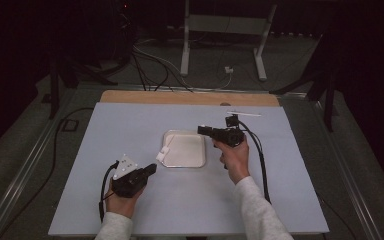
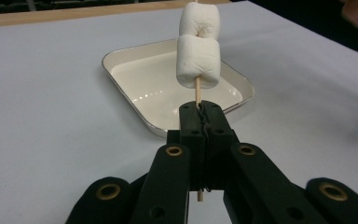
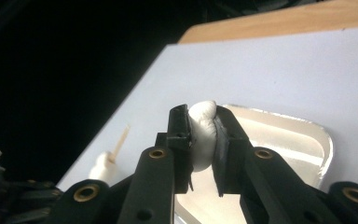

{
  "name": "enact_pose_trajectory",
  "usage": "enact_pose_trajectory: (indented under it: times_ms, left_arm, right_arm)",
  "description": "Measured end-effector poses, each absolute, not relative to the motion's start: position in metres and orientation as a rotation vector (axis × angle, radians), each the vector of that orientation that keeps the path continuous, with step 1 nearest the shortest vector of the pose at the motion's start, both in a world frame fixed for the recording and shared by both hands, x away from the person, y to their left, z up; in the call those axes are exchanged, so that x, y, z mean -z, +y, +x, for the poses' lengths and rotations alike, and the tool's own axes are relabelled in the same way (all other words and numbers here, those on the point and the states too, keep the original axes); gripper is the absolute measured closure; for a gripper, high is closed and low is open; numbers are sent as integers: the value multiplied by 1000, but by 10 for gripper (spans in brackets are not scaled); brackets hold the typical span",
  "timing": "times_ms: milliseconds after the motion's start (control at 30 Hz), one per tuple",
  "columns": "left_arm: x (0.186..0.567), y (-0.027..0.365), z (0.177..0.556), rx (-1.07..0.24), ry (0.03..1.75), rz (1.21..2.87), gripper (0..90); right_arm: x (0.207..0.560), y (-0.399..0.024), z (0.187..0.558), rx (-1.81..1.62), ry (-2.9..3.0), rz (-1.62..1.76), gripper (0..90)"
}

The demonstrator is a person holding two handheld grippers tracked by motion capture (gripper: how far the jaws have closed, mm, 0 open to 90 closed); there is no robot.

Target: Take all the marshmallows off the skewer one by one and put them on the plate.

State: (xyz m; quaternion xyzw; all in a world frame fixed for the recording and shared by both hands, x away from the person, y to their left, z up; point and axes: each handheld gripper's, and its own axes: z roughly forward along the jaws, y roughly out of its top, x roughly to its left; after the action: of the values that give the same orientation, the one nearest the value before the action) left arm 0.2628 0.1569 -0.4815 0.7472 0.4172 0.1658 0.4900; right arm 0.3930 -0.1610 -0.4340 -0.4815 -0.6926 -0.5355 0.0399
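White and soft, a third marshmallow [image 3: 202, 135] sat squeezed between the jaws of the right gripper [image 3: 202, 140], held above the far right part of the metal tray [image 1: 200, 162]. Two marshmallows [image 2: 198, 49] were already threaded on a wooden skewer [image 2: 197, 92], which the left gripper [image 2: 200, 116] held with its jaws clamped tight, the stick standing up over the tray's near left corner. Judging by this, the step in hand was bringing the next marshmallow to the skewer; the next move would call for lining its middle up with the bare tip and pushing it on squarely while the left gripper held the stick firm. Both grippers worked over a pale grey-blue mat [image 1: 130, 125] laid on a wooden table [image 1: 130, 96] whose far edge showed beyond it. Behind lay a dark room, with cables [image 1: 150, 65] on the floor and the white legs of a stand [image 1: 185, 45].
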Motion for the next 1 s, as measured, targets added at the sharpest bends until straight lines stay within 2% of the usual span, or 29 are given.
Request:
enact_pose_trajectory:
  times_ms: [467,500,600,733,867,1000]
  left_arm:
    - [481,155,264,-382,1019,1794,900]
    - [481,155,264,-381,1019,1794,900]
    - [482,155,264,-379,1022,1795,900]
    - [482,155,265,-378,1028,1792,900]
    - [482,154,265,-380,1033,1794,900]
    - [483,154,266,-378,1036,1793,900]
  right_arm:
    - [480,-118,400,1407,-2333,-1518,752]
    - [482,-117,400,1402,-2339,-1517,719]
    - [488,-113,400,1388,-2340,-1505,538]
    - [491,-112,401,1346,-2339,-1501,406]
    - [489,-114,400,1356,-2300,-1489,316]
    - [480,-115,393,1432,-2301,-1408,172]
